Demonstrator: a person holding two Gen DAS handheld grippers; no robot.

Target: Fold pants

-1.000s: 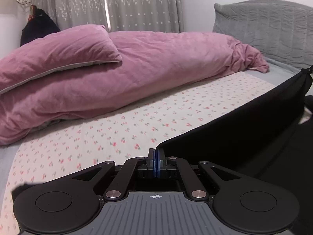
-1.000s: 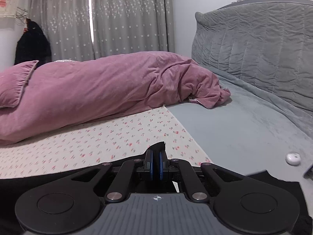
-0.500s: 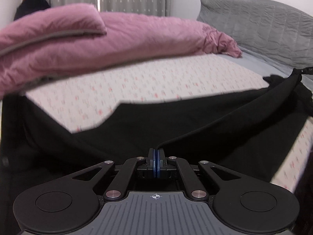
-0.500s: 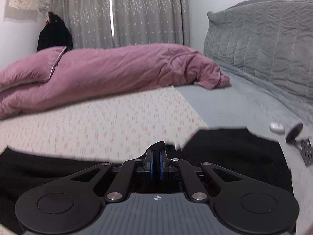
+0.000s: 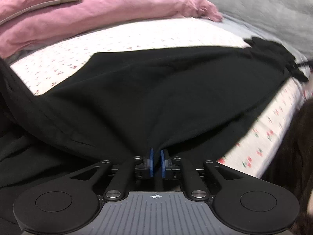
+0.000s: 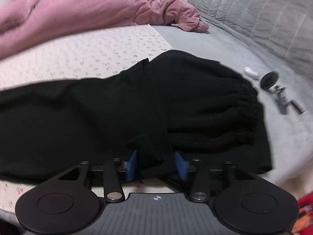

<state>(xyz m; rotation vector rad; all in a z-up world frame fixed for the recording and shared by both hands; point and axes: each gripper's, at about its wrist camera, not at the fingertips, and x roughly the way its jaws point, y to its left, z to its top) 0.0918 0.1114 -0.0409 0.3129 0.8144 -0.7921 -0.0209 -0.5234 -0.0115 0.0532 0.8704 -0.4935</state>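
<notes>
Black pants lie spread across the floral bed sheet. My left gripper sits low at their near edge. Its jaws are opening, the blue pads stand a narrow gap apart, and a gathered point of fabric still runs in between them. In the right wrist view the pants lie flat with one leg folded over the other, and the elastic waistband is at the right. My right gripper is opening wide. A loose fold of the pants lies between its blue pads.
A pink duvet is heaped along the far side of the bed, and a grey quilted headboard rises at the right. A small white object and a black metal fitting lie on the grey sheet beyond the waistband.
Both grippers came down and forward with the pants' edge, laying it over the rest of the garment on the bed. Both pairs of pads, pressed together before, have now parted, the right widely.
</notes>
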